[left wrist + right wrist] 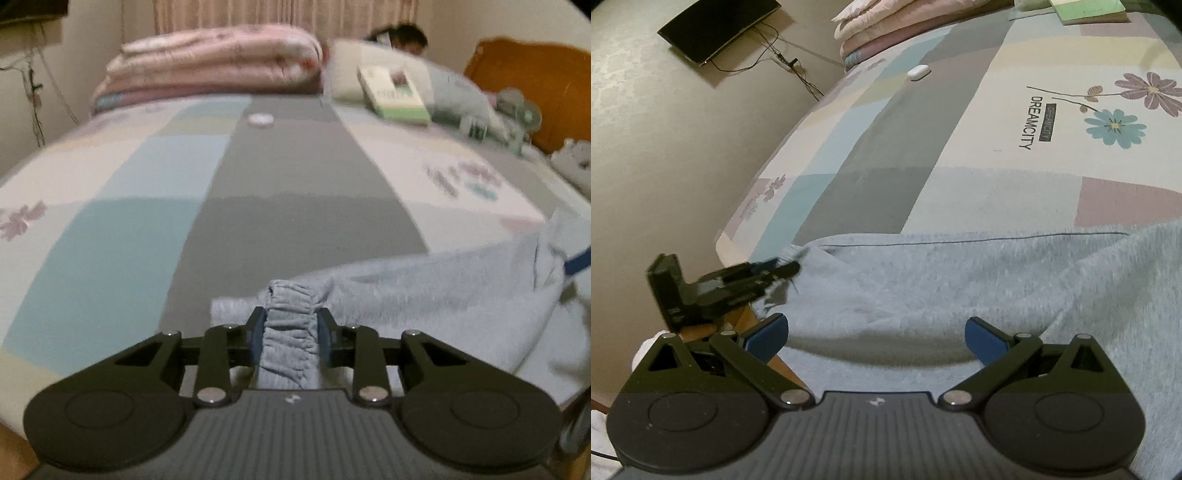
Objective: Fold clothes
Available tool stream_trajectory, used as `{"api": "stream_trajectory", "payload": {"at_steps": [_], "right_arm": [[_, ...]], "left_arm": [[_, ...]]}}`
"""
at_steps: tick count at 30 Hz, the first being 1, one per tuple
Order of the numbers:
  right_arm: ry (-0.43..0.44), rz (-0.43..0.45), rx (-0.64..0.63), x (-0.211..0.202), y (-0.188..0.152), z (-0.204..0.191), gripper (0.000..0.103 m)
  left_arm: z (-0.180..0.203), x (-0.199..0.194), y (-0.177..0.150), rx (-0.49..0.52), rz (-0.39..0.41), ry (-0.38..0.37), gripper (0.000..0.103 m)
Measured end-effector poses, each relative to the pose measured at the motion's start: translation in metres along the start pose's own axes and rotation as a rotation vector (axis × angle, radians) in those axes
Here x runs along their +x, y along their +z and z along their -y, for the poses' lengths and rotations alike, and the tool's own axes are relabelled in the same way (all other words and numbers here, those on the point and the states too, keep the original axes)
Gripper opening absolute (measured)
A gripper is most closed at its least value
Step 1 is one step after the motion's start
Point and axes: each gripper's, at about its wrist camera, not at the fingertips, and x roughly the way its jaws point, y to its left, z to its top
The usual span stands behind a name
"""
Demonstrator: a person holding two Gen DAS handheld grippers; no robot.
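Observation:
A light blue-grey fleece garment point(960, 280) lies spread over the near part of the bed point(871, 192). In the left wrist view its ribbed cuff point(291, 295) stands bunched between the blue pads of my left gripper point(290, 321), which is shut on it. The rest of the cloth point(424, 295) trails off to the right. The right wrist view shows the left gripper point(783, 271) at the garment's left corner, near the bed's edge. My right gripper point(875, 332) hovers open over the middle of the garment, with nothing between its fingers.
A folded pink quilt point(214, 62) and a pillow with a green-and-white box point(391, 92) lie at the far end. A small white case point(918, 71) rests on the grey stripe. A wooden headboard point(535, 85) stands at the right. A person's head point(406, 37) shows behind the pillow.

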Motion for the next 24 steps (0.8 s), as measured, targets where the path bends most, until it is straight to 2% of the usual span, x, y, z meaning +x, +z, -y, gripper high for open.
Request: {"api": "stream_trajectory", "payload": {"at_steps": [2, 5, 7, 10, 14, 16, 20, 22, 24], "right_arm": [[-0.007, 0.003, -0.007, -0.002, 0.0, -0.001, 0.103], [-0.024, 0.02, -0.018, -0.007, 0.001, -0.001, 0.103], [-0.051, 0.041, -0.047, -0.012, 0.003, -0.002, 0.103], [-0.105, 0.086, -0.104, -0.022, 0.006, -0.004, 0.103], [-0.203, 0.165, -0.22, -0.037, 0.011, -0.007, 0.102], [-0.28, 0.187, -0.296, -0.042, 0.016, -0.009, 0.098], [-0.426, 0.15, -0.423, -0.04, 0.029, -0.004, 0.087], [-0.496, 0.118, -0.481, -0.036, 0.034, 0.0, 0.075], [-0.514, 0.065, -0.531, -0.029, 0.038, 0.004, 0.068]], "left_arm": [[-0.007, -0.015, 0.008, -0.054, 0.065, 0.008, 0.028], [-0.02, -0.032, 0.015, -0.13, 0.121, -0.002, 0.028], [-0.024, -0.031, 0.014, -0.154, 0.112, -0.007, 0.028], [-0.028, -0.02, 0.003, -0.186, 0.066, 0.032, 0.028], [-0.038, -0.025, -0.005, -0.262, 0.087, 0.031, 0.028], [-0.044, -0.023, -0.008, -0.29, 0.067, 0.032, 0.028], [-0.036, -0.019, -0.002, -0.218, 0.031, 0.086, 0.036], [-0.037, -0.027, 0.003, -0.243, 0.054, 0.104, 0.043], [-0.032, -0.035, 0.009, -0.237, 0.072, 0.112, 0.048]]}}
